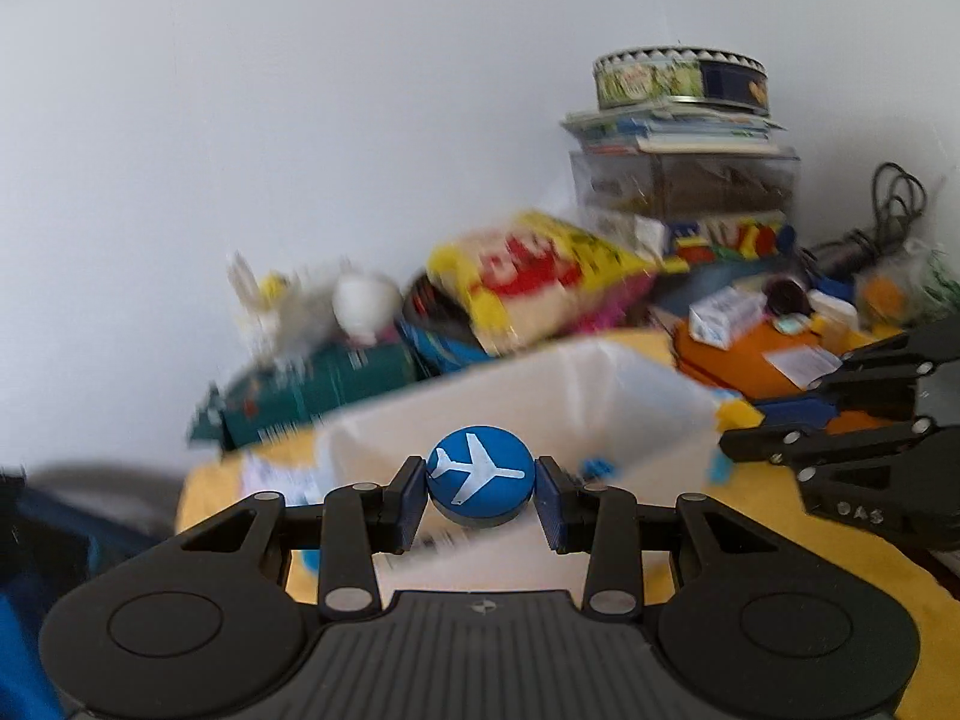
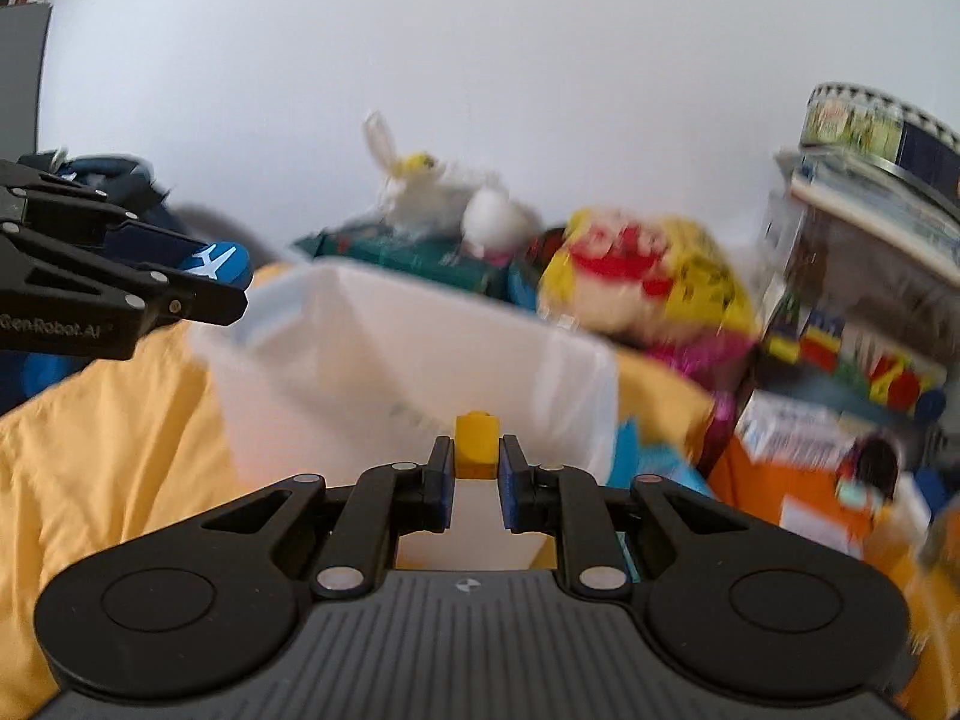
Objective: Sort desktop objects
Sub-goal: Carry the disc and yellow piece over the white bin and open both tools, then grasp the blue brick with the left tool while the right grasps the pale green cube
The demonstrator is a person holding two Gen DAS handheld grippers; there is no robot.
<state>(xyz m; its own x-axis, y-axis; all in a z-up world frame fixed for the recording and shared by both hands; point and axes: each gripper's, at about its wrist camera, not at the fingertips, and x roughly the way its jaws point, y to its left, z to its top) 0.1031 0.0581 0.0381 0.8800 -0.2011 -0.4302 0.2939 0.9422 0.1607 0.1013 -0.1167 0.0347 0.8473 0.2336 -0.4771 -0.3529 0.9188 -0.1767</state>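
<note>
My left gripper [image 1: 480,495] is shut on a round blue disc with a white airplane [image 1: 479,471], held above the yellow cloth in front of a translucent white bin [image 1: 624,396]. In the right wrist view that disc [image 2: 217,262] shows at the left in the left gripper's black fingers [image 2: 204,300]. My right gripper [image 2: 475,471] is shut on a small yellow brick [image 2: 476,443], held just before the bin's [image 2: 384,348] near wall. In the left wrist view the right gripper's fingers [image 1: 840,408] reach in from the right edge.
Behind the bin lies clutter: a yellow and red snack bag [image 1: 540,276], a white plush rabbit [image 2: 420,186], a green box [image 1: 312,390], stacked boxes and books topped by a round tin [image 1: 678,78], an orange book [image 1: 756,360] with small items. A yellow cloth [image 2: 108,456] covers the desk.
</note>
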